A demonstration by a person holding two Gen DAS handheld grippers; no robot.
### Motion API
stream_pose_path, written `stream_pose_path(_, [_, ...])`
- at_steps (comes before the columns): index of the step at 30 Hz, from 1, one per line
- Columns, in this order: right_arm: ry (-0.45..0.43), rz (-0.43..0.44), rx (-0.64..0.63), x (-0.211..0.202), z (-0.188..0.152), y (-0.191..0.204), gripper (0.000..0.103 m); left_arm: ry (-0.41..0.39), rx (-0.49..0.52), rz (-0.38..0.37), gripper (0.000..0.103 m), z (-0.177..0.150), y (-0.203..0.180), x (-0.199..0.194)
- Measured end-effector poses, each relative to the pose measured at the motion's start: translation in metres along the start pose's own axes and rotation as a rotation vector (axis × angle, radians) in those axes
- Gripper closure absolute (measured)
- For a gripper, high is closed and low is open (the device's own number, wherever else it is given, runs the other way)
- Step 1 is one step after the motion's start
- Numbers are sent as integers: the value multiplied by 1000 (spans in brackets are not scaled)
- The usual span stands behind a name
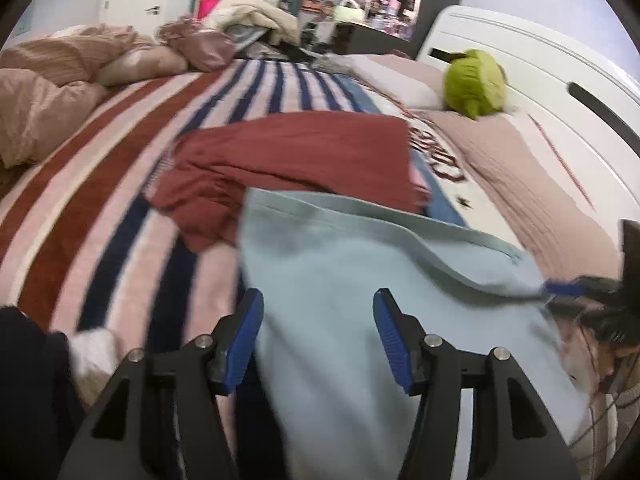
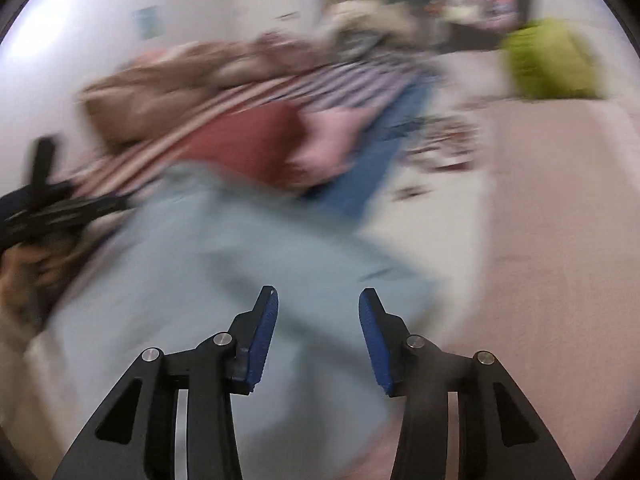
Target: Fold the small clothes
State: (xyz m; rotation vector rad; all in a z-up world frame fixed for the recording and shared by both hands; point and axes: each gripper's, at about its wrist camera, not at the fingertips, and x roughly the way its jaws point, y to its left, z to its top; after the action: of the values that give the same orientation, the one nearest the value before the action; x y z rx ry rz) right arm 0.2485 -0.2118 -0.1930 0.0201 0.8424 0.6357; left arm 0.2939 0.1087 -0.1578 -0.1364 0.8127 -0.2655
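Note:
A light blue garment lies on the striped bedspread, spread beneath both grippers. A dark red garment lies crumpled just beyond it. My left gripper is open, its blue pads apart over the blue cloth, holding nothing. My right gripper is open over the same blue garment, empty; this view is heavily blurred. The right gripper also shows at the right edge of the left wrist view, at the garment's raised hem. The red garment and a pink piece show beyond.
A green plush toy sits by the white headboard. Beige bedding and pillows are piled at the far left. Cluttered shelves stand behind the bed. A pinkish sheet lies to the right.

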Motion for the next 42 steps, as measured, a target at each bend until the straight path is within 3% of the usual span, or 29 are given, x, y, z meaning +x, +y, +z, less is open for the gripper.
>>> stream_pose_path(2, [82,77,-19,20,-2,10,77,9,-1,-40,49,-3,-9,-1])
stream_pose_path(3, [118,68,-28,33,-5,14,78,13,-3,-59,48,-5,-14,-1])
stream_pose_path(5, [130,-23,-12,57,0,7,80,22,0,-63,46,-8,-21,0])
stream_pose_path(7, [72,-103,78,66,15,-15,95,35,18,-36,46,-11,-24,4])
stream_pose_path(9, [43,-274,158,70,29,-39,94,56,17,-20,46,-14,-23,9])
stream_pose_path(11, [55,-353,203,70,35,-53,88,60,1,-32,46,-19,-18,6])
stream_pose_path(13, [51,-310,203,60,35,-52,87,34,-17,-52,44,-25,-15,-7])
stream_pose_path(16, [-3,-235,144,28,26,-28,74,-6,-56,-119,32,-40,-12,-36])
stream_pose_path(18, [-8,-169,99,8,13,-1,74,-18,-71,-158,25,-56,-13,-58])
stream_pose_path(22, [16,-4,5,-21,-16,49,74,-1,-85,-218,22,-98,-19,-93])
stream_pose_path(25, [34,117,-55,-32,-37,87,74,2,-168,-274,12,-131,-17,-105])
stream_pose_path(27, [42,155,-82,-30,-45,105,76,16,-237,-330,12,-151,-15,-104])
stream_pose_path(29, [38,191,-116,-27,-48,125,89,-1,-302,-398,12,-164,-15,-100])
stream_pose_path(31, [61,214,-149,-20,-52,140,90,-7,-365,-471,12,-171,-14,-91])
stream_pose_path(34, [162,189,-180,2,-59,153,90,-39,-406,-467,13,-168,-15,-77])
stream_pose_path(36, [273,147,-204,28,-67,153,93,-88,-437,-440,27,-163,-14,-68])
stream_pose_path(38, [252,129,-227,33,-69,156,92,-102,-460,-437,42,-156,-14,-60])
stream_pose_path(41, [238,139,-214,22,-64,156,87,-118,-426,-385,80,-143,-21,-57])
stream_pose_path(42, [228,157,-193,15,-61,151,86,-133,-400,-370,83,-137,-23,-60])
